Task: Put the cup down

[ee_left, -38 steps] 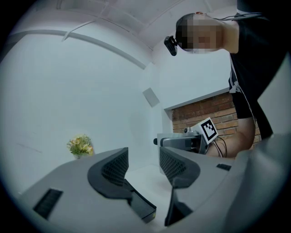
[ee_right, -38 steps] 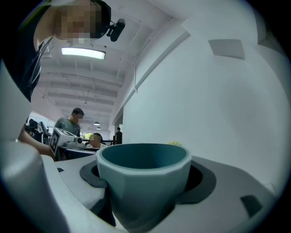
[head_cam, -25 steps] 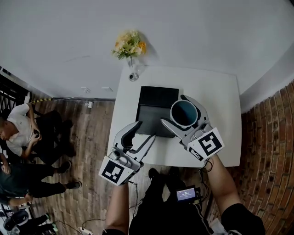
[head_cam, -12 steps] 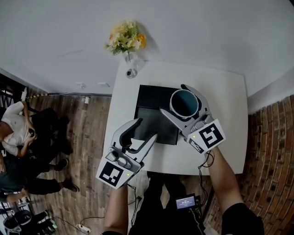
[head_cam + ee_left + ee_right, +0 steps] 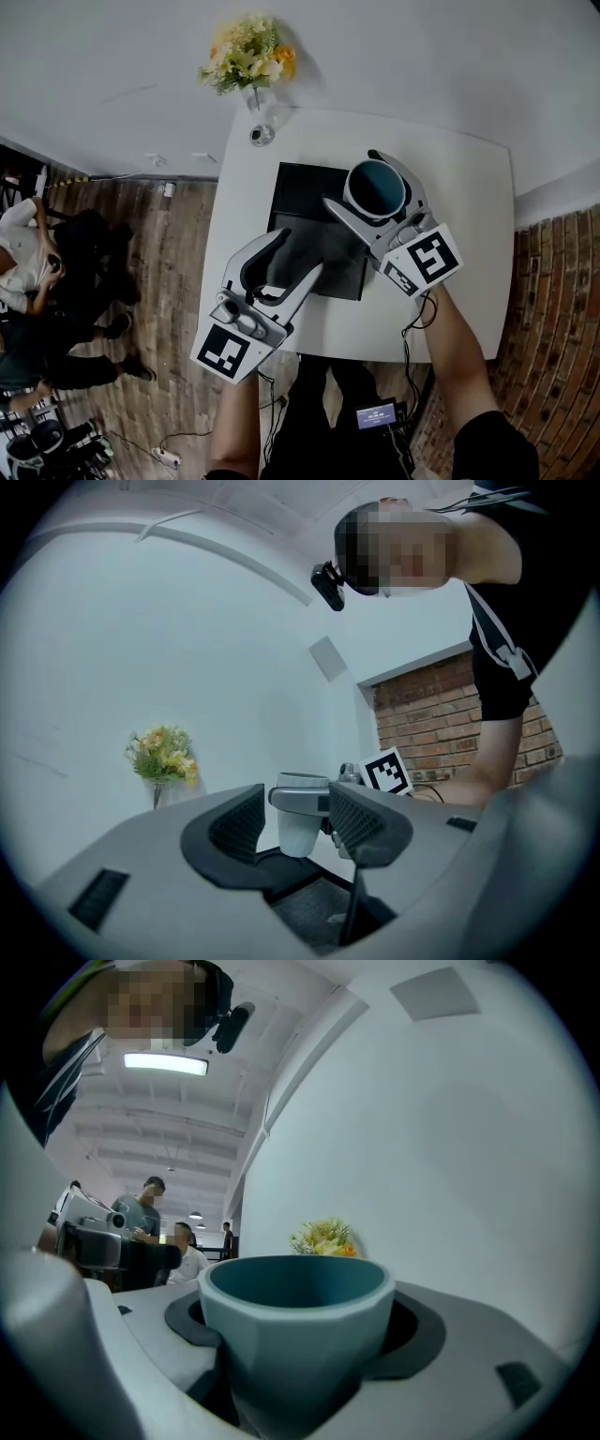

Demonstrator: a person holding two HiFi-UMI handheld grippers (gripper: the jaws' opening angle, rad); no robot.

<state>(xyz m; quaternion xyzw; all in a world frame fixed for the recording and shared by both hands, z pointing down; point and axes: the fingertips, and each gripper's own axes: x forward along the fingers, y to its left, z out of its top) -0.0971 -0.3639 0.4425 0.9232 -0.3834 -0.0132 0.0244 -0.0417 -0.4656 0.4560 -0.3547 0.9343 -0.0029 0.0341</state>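
The right gripper clasps the teal cup over a black mat on the white worktop. The left gripper has its jaws apart and holds nothing.

White square surface: black rectangular mat at centre; glass vase of yellow flowers at far-left corner, behind mat. Teal faceted cup sits between right claw jaws, over mat's far-right part. Left claw, jaws apart, over mat's near-left edge.

white table, black mat, yellow flowers in vase, brick wall
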